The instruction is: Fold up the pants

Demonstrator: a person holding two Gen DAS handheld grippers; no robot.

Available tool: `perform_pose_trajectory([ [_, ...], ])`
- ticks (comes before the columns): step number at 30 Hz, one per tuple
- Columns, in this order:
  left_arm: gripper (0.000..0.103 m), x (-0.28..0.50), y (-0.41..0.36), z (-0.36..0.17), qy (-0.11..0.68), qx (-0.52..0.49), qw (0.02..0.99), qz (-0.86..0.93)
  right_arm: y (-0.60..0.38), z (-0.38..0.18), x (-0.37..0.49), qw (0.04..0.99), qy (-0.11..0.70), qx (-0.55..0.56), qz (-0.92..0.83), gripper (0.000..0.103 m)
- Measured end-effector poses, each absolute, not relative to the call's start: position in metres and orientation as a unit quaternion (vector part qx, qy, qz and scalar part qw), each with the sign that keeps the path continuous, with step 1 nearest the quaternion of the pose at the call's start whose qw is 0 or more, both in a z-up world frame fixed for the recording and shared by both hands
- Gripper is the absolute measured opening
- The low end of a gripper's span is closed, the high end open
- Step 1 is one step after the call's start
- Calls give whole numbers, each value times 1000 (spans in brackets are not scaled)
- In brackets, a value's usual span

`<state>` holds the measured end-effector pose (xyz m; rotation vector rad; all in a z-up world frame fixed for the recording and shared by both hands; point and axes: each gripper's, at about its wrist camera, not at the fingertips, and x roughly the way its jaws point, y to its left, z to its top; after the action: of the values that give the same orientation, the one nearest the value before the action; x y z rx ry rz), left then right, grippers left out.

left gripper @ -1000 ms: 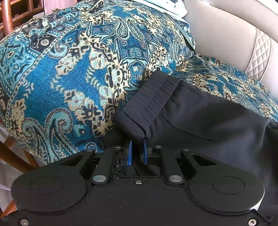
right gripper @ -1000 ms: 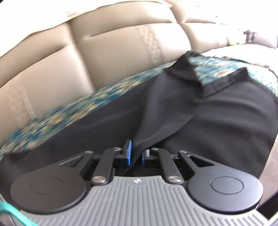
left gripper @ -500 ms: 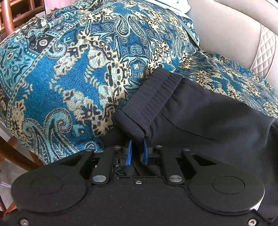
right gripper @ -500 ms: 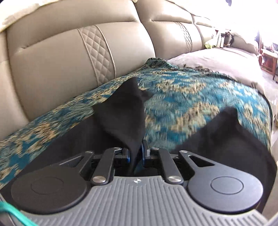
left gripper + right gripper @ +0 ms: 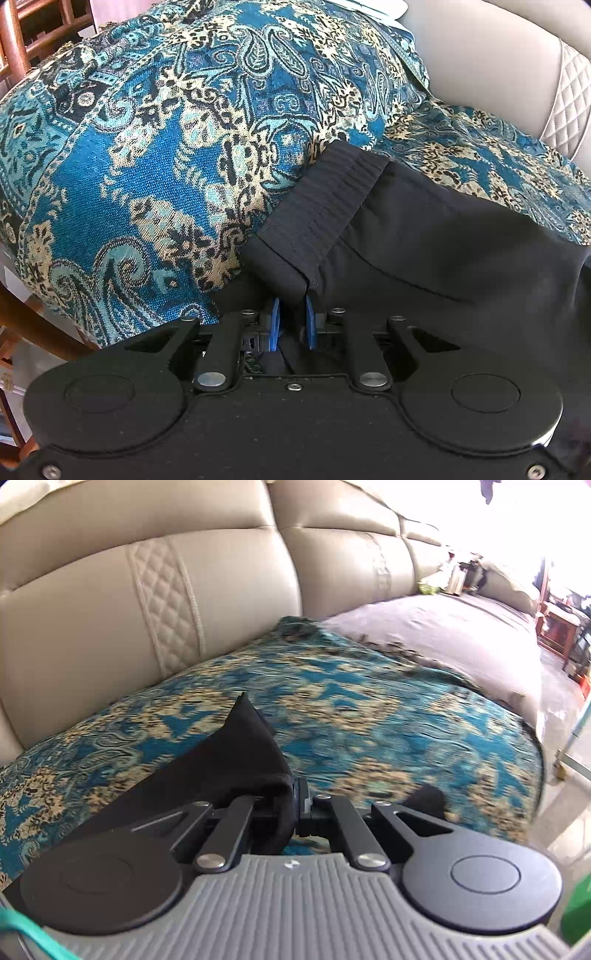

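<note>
Black pants [image 5: 424,251] lie on a blue patterned throw [image 5: 177,155] over a sofa. Their ribbed waistband [image 5: 332,206] runs up and away from my left gripper [image 5: 291,321], whose blue pads are shut on the waistband's near corner. In the right wrist view, a pointed fold of the pants [image 5: 243,753] rises from my right gripper [image 5: 293,797], which is shut on that cloth; the rest trails down to the left. A small black bit of the pants [image 5: 424,797] shows behind the right finger arm.
The beige leather sofa back [image 5: 147,590] runs behind the throw [image 5: 369,709]. A grey cover [image 5: 461,635] lies on the seat further right, with floor [image 5: 565,812] past the seat's edge. A wooden chair [image 5: 14,40] stands at the far left.
My right gripper has swept along the sofa with pant cloth in it, so the spread black pants gave way to bare throw. Its jaws have closed tighter. The left gripper has stayed put.
</note>
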<state>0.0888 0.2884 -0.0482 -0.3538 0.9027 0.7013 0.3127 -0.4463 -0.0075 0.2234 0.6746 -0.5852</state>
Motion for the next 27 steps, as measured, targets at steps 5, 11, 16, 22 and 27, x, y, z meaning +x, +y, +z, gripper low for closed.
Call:
perform_pose_trajectory([
  [5,15,86,291,-46,431,-173,828,315,-467,-5,269,887,327,137,-295,6],
  [11,15,84,298,-44,443,-179,827,296,-482,-11,219,873,329,184,-310,6],
  [16,15,83,296,-43,449,-168,829,290,-501,-27,188,853,348,223,-319,7],
  [22,16,89,288,-45,455,-136,829,294,-509,-43,172,833,390,225,-321,8],
  [27,16,90,288,-44,459,-130,828,296,-511,-47,169,814,423,227,-327,8],
])
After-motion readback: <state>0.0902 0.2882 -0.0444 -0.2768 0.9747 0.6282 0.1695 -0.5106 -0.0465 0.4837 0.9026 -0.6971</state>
